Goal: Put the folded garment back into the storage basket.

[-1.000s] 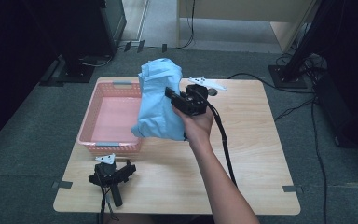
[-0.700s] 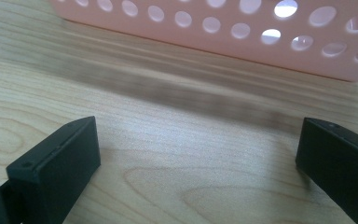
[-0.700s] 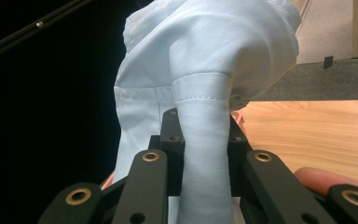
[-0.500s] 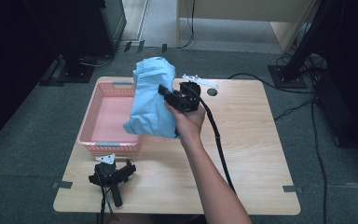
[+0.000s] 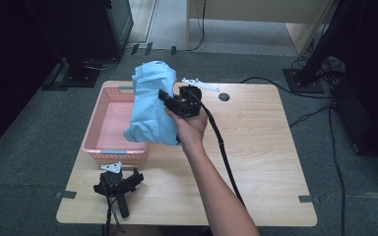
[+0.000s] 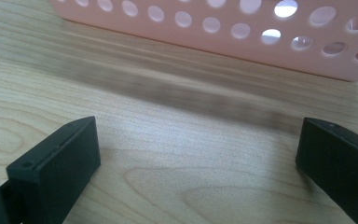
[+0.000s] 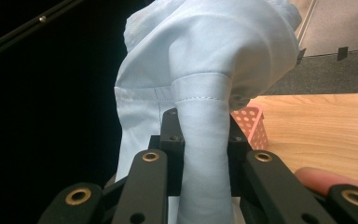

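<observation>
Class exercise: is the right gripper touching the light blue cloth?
Touching. In the right gripper view, the right gripper has its black jaws clamped on a stitched band of the light blue cloth, pinched between them with no gap.

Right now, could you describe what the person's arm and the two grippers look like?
The right gripper is a black, boxy tool with linkage arms pinned by brass-coloured rivets, a grey three-cornered plate on top and a thick black cable trailing behind. The left gripper is black too, with a grey plate, a cable and flat rectangular jaws. The person's forearm is bare, with no sleeve or glove showing.
</observation>
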{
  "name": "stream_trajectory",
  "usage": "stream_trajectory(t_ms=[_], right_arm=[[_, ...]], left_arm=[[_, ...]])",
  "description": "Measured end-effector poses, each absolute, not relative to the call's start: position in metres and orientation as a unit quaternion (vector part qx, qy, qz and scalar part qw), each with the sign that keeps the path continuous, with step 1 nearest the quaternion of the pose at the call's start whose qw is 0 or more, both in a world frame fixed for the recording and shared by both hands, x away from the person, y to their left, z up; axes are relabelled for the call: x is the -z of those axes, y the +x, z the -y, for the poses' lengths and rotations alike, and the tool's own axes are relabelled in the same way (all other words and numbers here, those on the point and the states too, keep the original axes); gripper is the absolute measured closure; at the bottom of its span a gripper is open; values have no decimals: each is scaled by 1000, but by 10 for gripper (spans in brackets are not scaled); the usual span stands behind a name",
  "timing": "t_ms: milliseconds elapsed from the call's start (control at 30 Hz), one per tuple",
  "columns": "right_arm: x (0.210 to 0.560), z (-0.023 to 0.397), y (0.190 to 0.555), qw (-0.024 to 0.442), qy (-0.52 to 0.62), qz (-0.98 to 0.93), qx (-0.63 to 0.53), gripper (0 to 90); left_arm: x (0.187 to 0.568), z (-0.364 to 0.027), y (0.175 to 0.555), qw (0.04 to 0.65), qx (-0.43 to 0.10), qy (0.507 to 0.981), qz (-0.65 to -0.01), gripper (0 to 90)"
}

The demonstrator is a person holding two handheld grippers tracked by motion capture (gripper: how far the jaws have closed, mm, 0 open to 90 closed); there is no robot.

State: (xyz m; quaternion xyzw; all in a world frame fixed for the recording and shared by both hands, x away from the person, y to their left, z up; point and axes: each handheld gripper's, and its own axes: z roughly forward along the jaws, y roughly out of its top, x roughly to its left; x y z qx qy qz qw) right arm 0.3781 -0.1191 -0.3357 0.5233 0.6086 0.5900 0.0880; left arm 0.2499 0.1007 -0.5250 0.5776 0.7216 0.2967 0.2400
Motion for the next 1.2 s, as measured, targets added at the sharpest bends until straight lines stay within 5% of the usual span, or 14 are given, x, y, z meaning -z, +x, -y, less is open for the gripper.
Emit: stream_trajectory(t_ms=[1200], right_arm=[[349,65,394,59,520,-620,-585,779]], left_arm=[[525,-101,250,239,-297,578,-721,0]])
